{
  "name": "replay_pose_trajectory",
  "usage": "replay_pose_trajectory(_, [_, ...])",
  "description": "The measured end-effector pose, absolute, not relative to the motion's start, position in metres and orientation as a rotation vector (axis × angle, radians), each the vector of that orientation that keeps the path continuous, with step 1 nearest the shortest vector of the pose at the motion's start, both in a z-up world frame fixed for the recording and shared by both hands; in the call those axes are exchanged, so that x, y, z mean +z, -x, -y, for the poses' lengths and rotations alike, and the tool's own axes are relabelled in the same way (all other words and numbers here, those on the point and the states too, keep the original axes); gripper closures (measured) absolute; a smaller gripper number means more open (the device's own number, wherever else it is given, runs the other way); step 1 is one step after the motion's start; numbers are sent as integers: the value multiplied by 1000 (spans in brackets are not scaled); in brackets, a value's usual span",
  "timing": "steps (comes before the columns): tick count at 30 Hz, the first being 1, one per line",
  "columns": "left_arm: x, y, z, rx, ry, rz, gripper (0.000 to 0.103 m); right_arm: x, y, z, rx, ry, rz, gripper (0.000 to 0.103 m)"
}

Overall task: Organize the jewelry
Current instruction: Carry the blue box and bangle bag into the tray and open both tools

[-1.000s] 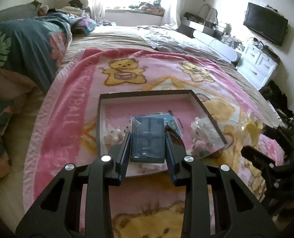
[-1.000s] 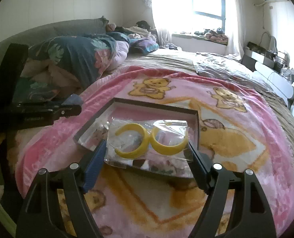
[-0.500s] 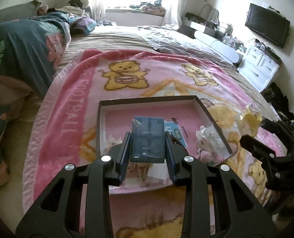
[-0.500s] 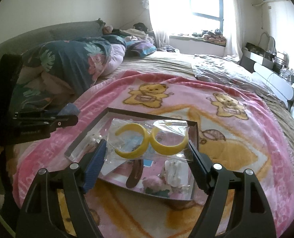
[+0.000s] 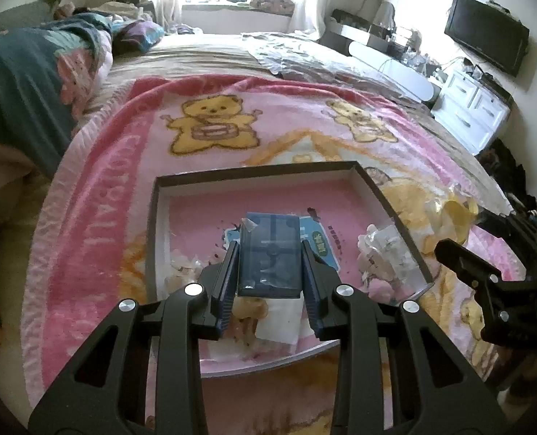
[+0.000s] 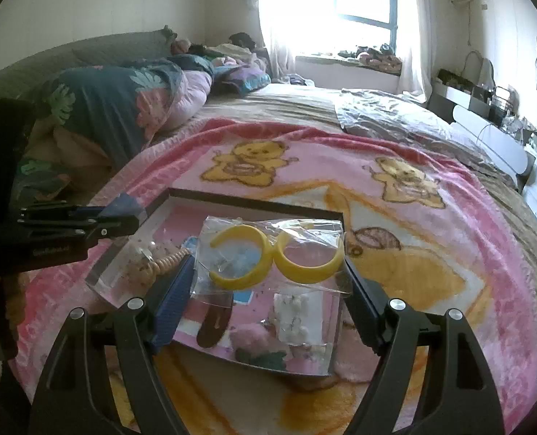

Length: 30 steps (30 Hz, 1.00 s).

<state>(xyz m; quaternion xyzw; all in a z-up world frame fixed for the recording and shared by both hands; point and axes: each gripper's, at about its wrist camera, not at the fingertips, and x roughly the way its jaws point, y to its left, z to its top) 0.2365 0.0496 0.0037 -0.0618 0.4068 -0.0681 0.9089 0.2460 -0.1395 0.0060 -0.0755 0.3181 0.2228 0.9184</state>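
A bed (image 5: 210, 58) is covered by a pink blanket (image 5: 98, 195) printed with yellow bears, and the shallow tray (image 5: 253, 173) is laid on that blanket; every place below is given from the tray. The tray is seen as a dark-rimmed, square, open box with a pink printed floor and pale inner walls (image 6: 253, 206). On its floor small packets are scattered: a pale beaded coil (image 6: 168, 261) near its left wall, a brown hair clip (image 6: 212, 322) toward its near edge, a pink fluffy piece (image 6: 248, 339) beside the clip, and a white card of small studs (image 6: 293, 317) near its right wall.

Above the tray's middle a clear plastic bag (image 6: 272, 253) is held, clamped at both sides by the right tongs (image 6: 268, 282). Two yellow open hoops (image 6: 306, 261) are seen through the bag, side by side, each a broad glossy band with a gap.

Over the tray's near half a small dark-blue transparent box (image 5: 270, 253) is held upright, pinched at its two sides by the left tongs (image 5: 270, 282). A moulded cross pattern is visible on its face. The box is carried clear of the tray's floor, though how far cannot be told.
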Motion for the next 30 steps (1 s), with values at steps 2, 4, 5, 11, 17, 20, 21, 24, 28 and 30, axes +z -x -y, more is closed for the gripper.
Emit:
replay_pose_trajectory(2, [-1,-239,-49,-143,129,-848,79,1,-248,140,460,156,-666,26])
replay_pose_trajectory(4, [-7,-242,-48,-145,129,-860,79,-5,-249,139,461,156,-678,26])
replay_pose_trajectory(5, [-9,-244,-47,-145,129,-864,79,-7,-250,138,463,156,-683,26])
replay_pose_trajectory(11, [-25,-250,-46,-146,130,-895,79,-25,-252,132,480,165,-721,26])
replay_pose_trajectory(17, [-41,-254,-46,-149,135,-929,78,-45,-253,124,503,186,-765,26])
replay_pose_trajectory(20, [-47,-255,-45,-152,137,-940,78,-53,-255,120,513,191,-785,26])
replay_pose_trajectory(21, [-48,-256,-45,-153,137,-943,78,-55,-256,118,514,193,-790,26])
replay_pose_trajectory(24, [-52,-258,-44,-152,137,-954,78,-62,-260,115,514,197,-806,24])
replay_pose_trajectory(28, [-54,-258,-44,-149,138,-962,78,-64,-261,115,514,187,-814,18])
replay_pose_trajectory(30, [-54,-257,-44,-150,136,-965,78,-61,-258,118,514,176,-808,15])
